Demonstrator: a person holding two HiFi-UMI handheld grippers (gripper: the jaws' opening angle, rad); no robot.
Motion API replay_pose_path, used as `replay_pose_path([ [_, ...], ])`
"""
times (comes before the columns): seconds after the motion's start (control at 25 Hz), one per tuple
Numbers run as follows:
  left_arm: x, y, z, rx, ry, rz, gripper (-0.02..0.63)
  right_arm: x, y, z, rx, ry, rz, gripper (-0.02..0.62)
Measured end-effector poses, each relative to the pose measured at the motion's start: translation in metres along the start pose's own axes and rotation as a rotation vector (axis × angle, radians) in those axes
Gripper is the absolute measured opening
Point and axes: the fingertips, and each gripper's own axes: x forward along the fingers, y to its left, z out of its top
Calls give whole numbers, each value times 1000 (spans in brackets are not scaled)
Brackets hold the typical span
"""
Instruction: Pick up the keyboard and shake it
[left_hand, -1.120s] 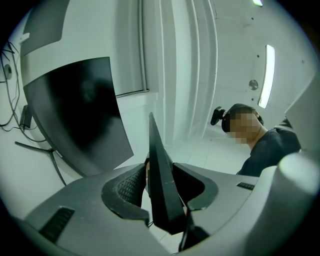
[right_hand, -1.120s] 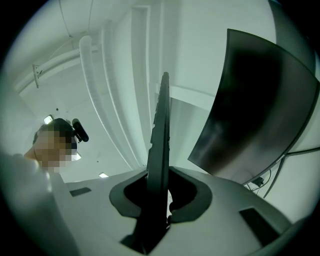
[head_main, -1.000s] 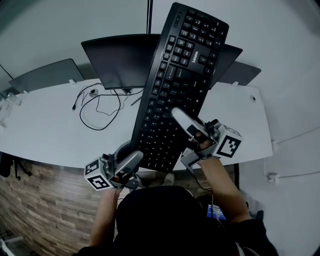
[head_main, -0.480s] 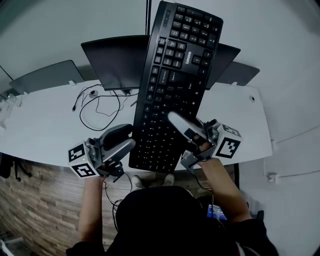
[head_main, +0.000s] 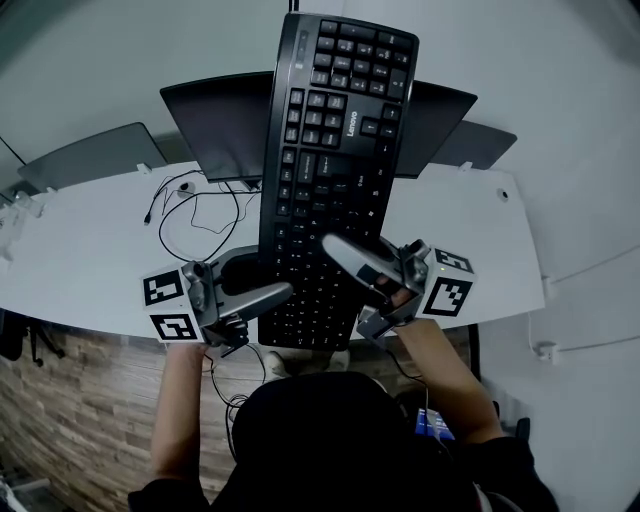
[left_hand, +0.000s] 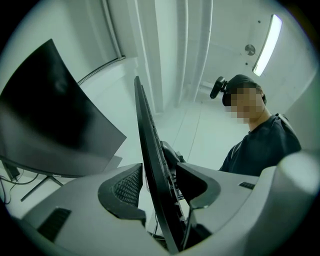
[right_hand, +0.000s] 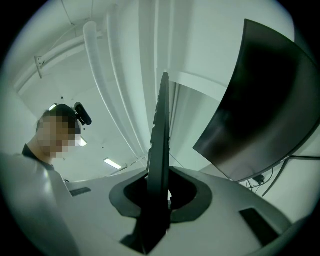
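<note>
A black keyboard (head_main: 330, 150) is held up in the air above the white desk (head_main: 90, 260), its keys facing me and its long axis running away from me. My right gripper (head_main: 345, 262) is shut on its near right edge, one finger lying across the keys. In the right gripper view the keyboard (right_hand: 161, 140) stands edge-on, pinched between the pads. My left gripper (head_main: 268, 275) straddles the near left edge. Its jaws are opening. In the left gripper view the keyboard (left_hand: 150, 150) runs between the pads with a gap showing on the right side.
A black monitor (head_main: 220, 120) stands on the desk behind the keyboard, with a second one (head_main: 445, 110) to its right. A dark panel (head_main: 90, 150) stands at the far left. Loose cables (head_main: 195, 215) loop on the desk. Wood-pattern floor (head_main: 80, 420) lies below the desk's near edge.
The keyboard has swung from leaning right to nearly straight ahead. My left gripper drew away to the left, then came back around the keyboard's left edge.
</note>
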Motion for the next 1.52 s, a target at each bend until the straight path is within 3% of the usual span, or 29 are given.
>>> replay_pose_path([
  [0.52, 45, -10, -21, -12, 186, -74, 215, -3, -2, -5, 12, 83, 18, 86],
  [0.6, 48, -10, -25, -14, 209, -86, 176, -2, -2, -6, 10, 92, 21, 86],
  [0.72, 53, -2, -31, -15, 213, -75, 137, -7, -9, -6, 10, 94, 26, 86],
  [1.52, 61, 12, -37, -9, 196, 33, 107, -23, -20, 5, -37, 78, -14, 89],
])
